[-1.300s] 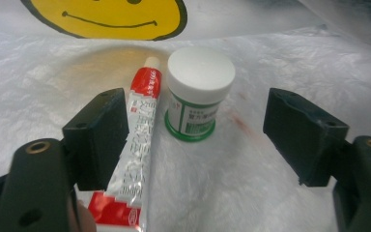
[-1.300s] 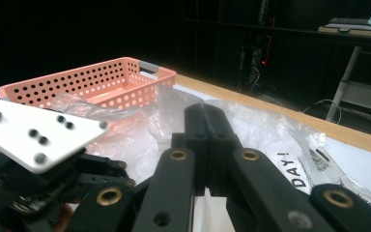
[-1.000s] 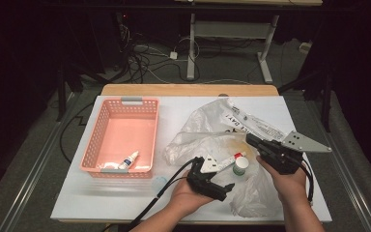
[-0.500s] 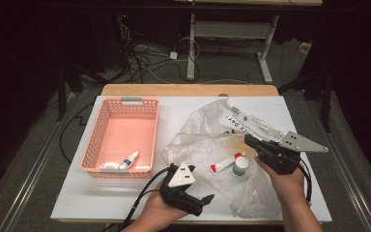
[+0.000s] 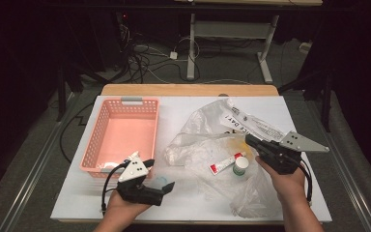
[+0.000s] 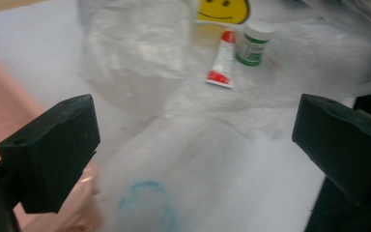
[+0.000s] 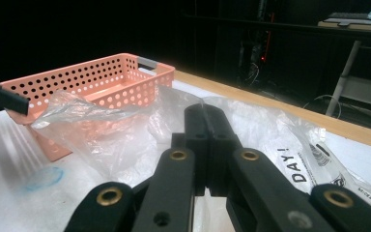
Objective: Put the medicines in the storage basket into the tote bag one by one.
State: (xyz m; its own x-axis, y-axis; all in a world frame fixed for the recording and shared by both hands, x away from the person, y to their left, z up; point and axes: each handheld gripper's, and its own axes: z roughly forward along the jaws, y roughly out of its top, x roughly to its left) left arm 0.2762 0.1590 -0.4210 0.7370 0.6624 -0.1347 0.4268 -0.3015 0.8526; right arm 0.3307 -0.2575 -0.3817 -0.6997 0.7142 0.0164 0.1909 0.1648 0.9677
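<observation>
right gripper (image 5: 254, 142) parked at the edge of the clear plastic bag (image 5: 207, 145), jaws pressed together; pinning a fold of film, by the look of it, though whether any film sits between the pads cannot be told. probably steadying the bag so its contents can be picked off. left gripper (image 5: 168, 186) low near the table's front edge, just beside the front corner of the pink basket (image 5: 92, 145), jaws wide apart with nothing between them, aimed across the film toward the red-and-white tube (image 6: 222, 60) and the green-labelled white bottle (image 6: 252, 42), both well apart from it. seemingly lined up for a pick.

counted: two grippers, one basket, one bag, one tube and one bottle on the bag.
</observation>
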